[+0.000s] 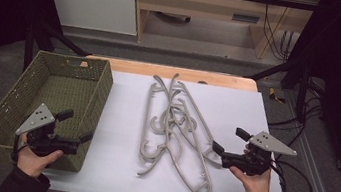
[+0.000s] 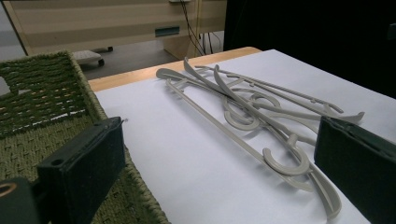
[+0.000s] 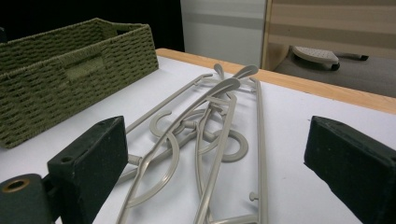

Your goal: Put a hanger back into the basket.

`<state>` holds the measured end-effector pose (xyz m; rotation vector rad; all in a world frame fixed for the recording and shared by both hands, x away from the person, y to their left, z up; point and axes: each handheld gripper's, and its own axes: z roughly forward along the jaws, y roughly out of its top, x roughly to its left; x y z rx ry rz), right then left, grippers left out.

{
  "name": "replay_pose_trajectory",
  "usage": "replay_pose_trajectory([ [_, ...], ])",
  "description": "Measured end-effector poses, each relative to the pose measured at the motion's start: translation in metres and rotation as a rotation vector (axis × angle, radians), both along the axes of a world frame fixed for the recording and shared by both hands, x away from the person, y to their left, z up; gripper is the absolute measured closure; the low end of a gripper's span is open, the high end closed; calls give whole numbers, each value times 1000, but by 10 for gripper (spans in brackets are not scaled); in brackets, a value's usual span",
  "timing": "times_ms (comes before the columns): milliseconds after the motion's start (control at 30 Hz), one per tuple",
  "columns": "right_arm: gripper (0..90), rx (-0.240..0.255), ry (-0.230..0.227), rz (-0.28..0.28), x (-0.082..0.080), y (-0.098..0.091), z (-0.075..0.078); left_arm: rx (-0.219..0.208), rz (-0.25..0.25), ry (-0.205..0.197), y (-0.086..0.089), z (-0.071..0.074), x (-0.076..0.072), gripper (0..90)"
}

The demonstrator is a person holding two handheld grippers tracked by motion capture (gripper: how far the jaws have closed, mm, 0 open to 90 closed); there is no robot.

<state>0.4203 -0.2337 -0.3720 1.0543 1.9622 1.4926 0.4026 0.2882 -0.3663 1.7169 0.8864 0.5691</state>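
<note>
1. A heap of grey plastic hangers (image 1: 174, 127) lies tangled in the middle of the white table top (image 1: 117, 134), between the two grippers.
2. In the left gripper view the hangers (image 2: 252, 116) lie ahead of the jaws and towards the right one; in the right gripper view the hangers (image 3: 205, 135) lie straight ahead between the jaws, resting flat on the table.
3. A green woven basket (image 1: 93, 95) stands at the left side of the table, just beside the heap but apart from it.
4. The left gripper (image 1: 75, 130) is held above the basket's near right corner, jaws wide apart, nothing between them.
5. The right gripper (image 1: 228, 140) hovers just beside the right edge of the heap, pointing at it, jaws wide apart and gripping nothing.
6. A hand (image 1: 255, 181) holds the right gripper from below; another hand (image 1: 36, 158) holds the left.
</note>
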Motion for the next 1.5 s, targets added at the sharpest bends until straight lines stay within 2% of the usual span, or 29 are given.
replay_pose_trajectory([
  [200,71,-5,14,-8,0,0,0,-3,7,-4,4,2,-1,18],
  [333,69,-55,28,-25,1,5,2,0,6,-1,5,2,0,18],
  [500,80,-66,34,-17,0,11,8,7,1,1,5,2,0,19],
  [600,87,-94,53,-7,1,18,11,11,1,7,6,2,1,18],
  [767,92,-161,96,12,5,36,15,16,3,7,8,2,1,18],
  [800,95,-201,122,21,7,45,17,19,2,8,8,2,1,19],
  [833,95,-201,122,21,7,45,17,21,2,8,8,2,1,19],
  [867,96,-238,141,29,9,53,18,23,3,8,9,2,1,19],
  [933,98,-253,151,33,10,56,18,26,2,9,8,2,1,18],
  [967,107,-288,171,45,11,63,19,27,2,11,8,2,1,19],
  [1067,118,-341,202,63,13,74,19,32,1,12,8,2,1,19],
  [1133,146,-403,226,81,16,87,17,35,-2,12,7,2,1,19],
  [1200,155,-409,230,85,16,89,17,38,-1,12,7,2,1,19],
  [1267,190,-438,277,98,19,100,12,38,-2,12,7,1,1,19],
  [1367,214,-454,302,107,21,107,8,39,-2,12,7,1,1,19],
  [1433,265,-464,346,109,23,115,0,48,-1,13,7,1,1,19],
  [1500,297,-475,365,120,26,120,-6,49,-2,14,6,1,1,20],
])
